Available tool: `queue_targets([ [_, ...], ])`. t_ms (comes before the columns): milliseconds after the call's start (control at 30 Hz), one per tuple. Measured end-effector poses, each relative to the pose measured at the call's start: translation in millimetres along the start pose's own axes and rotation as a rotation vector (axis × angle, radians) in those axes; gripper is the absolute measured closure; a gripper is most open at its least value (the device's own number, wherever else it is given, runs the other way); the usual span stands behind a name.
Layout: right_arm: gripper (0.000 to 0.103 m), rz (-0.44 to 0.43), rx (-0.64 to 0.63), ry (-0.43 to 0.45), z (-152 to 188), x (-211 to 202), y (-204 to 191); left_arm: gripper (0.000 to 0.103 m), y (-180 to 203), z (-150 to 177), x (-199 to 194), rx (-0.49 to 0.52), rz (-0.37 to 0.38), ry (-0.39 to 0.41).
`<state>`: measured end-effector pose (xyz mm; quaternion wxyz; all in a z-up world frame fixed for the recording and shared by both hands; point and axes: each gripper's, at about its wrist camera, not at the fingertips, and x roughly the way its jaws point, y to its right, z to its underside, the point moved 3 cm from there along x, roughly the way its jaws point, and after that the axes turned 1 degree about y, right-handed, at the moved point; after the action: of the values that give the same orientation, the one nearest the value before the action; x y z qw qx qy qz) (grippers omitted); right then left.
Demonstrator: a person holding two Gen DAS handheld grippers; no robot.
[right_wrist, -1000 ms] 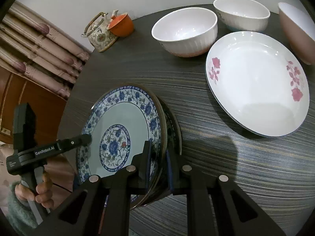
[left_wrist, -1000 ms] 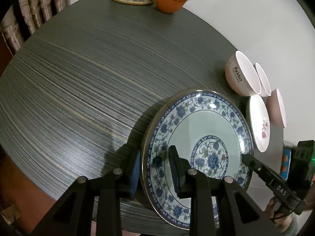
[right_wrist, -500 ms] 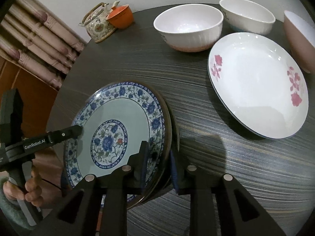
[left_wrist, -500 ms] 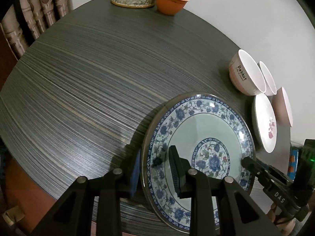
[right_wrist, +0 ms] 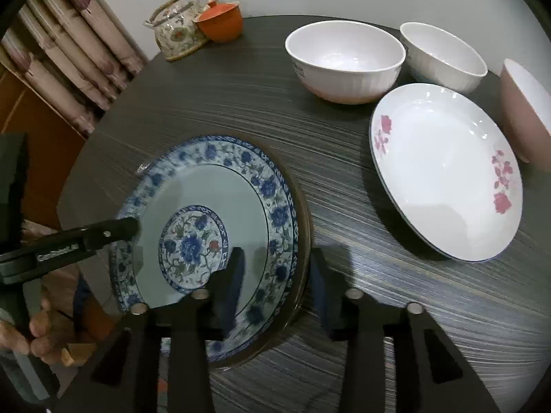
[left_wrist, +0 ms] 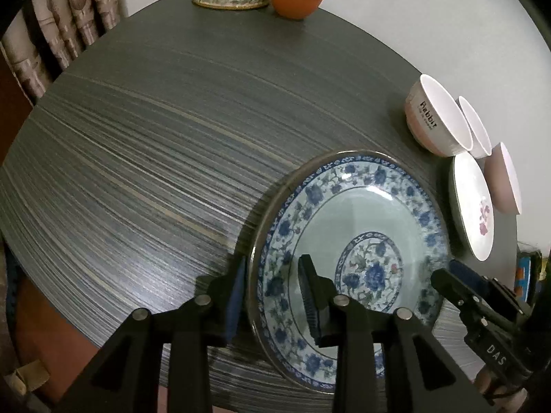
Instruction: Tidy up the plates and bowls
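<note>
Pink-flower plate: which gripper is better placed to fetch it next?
Right, likely. The pink-flower plate lies just beyond the right gripper, whose jaws are opening off the blue plate. The left gripper, also opening, straddles that plate's far rim.

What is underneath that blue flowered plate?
A darker rim peeks out under the blue flowered plate, so it seems to rest on another dish, which sits on the dark striped table. The lower dish's face is covered.
</note>
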<state>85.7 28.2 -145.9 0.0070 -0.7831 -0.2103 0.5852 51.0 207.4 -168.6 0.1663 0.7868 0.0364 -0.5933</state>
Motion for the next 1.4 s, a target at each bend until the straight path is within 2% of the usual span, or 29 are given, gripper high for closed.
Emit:
queue_targets([
  [67, 0.058, 0.0, -0.014, 0.003, -0.7, -1.0, -2.2, 0.071, -1.3, -0.8, -0.2, -0.005, 0.002, -0.001],
  [267, 0.056, -0.004, -0.024, 0.011, 1.2, -3.3, -4.2, 0.07, 2.1, -4.7, -13.5, 0.01, -0.034, 0.058],
  [333, 0.056, -0.012, -0.02, 0.015, 2.7, -4.9, -3.4, 0.066, 6.1, -5.7, -19.4, 0.027, -0.047, 0.086],
  [500, 0.056, -0.009, -0.013, 0.053, 9.1, -17.8, 3.1, 0.061, 24.8, -4.6, -39.8, 0.079, -0.095, 0.187],
  [667, 0.054, 0.011, 0.0, 0.118, 15.1, -36.3, 16.1, 0.058, 51.7, -1.8, -58.1, 0.136, -0.097, 0.28],
  [867, 0.053, 0.016, 0.055, 0.19, 23.4, -59.6, 46.6, 0.057, 86.9, 5.9, -86.4, 0.193, -0.09, 0.466],
  [967, 0.053, 0.021, 0.104, 0.206, 26.5, -68.0, 65.3, 0.057, 102.3, 6.1, -87.7, 0.211, -0.081, 0.476],
  [1067, 0.053, 0.032, 0.141, 0.223, 29.1, -74.6, 82.2, 0.056, 118.3, 4.8, -84.7, 0.233, -0.066, 0.452],
  [1200, 0.053, 0.051, 0.176, 0.236, 33.2, -80.6, 103.1, 0.052, 134.5, 1.7, -82.5, 0.231, -0.047, 0.455],
  [1400, 0.053, 0.079, 0.22, 0.256, 35.4, -87.7, 136.6, 0.052, 156.8, -10.1, -72.7, 0.191, 0.053, 0.464],
])
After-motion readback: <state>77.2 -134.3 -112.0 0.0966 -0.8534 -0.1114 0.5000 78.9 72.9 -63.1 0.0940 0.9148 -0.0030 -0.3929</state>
